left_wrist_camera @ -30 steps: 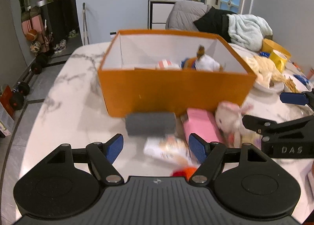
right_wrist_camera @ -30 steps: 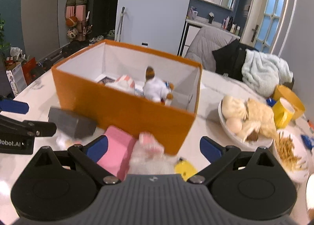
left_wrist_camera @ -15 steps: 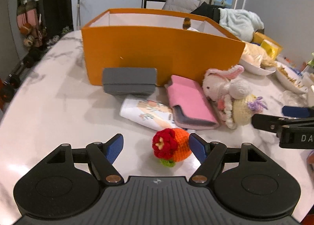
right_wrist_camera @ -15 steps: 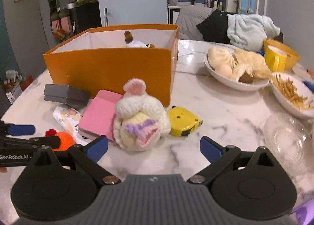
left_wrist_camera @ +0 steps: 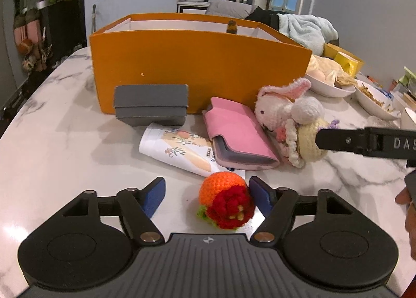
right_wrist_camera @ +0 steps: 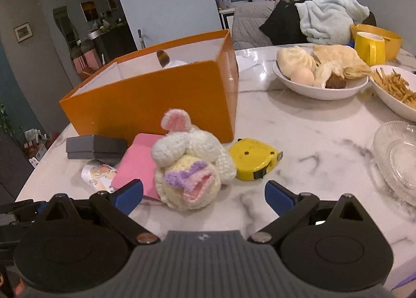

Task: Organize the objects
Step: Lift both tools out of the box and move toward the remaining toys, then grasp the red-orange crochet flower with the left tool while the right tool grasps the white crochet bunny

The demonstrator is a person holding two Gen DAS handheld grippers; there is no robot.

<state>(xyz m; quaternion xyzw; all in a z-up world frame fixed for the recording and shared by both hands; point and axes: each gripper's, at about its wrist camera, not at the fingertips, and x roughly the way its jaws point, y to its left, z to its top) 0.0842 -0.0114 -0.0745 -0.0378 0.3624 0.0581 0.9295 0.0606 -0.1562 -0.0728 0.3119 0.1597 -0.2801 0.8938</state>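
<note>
Orange crocheted ball with a red flower [left_wrist_camera: 225,199] now lies on the marble table [left_wrist_camera: 52,142] between the left gripper [left_wrist_camera: 207,194] pads, which are closing, right pad nearly touching; before it lay ahead. The right gripper [right_wrist_camera: 204,194] stands wide open and empty near the knitted white rabbit [right_wrist_camera: 191,165].

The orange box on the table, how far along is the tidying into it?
Barely started. The orange box already holds at least one toy, peeking above its rim. The left gripper is closing around the crocheted orange flower ball; the right gripper, open, faces the crocheted bunny. Still out: pink wallet, grey box, tube, yellow tape measure.
</note>
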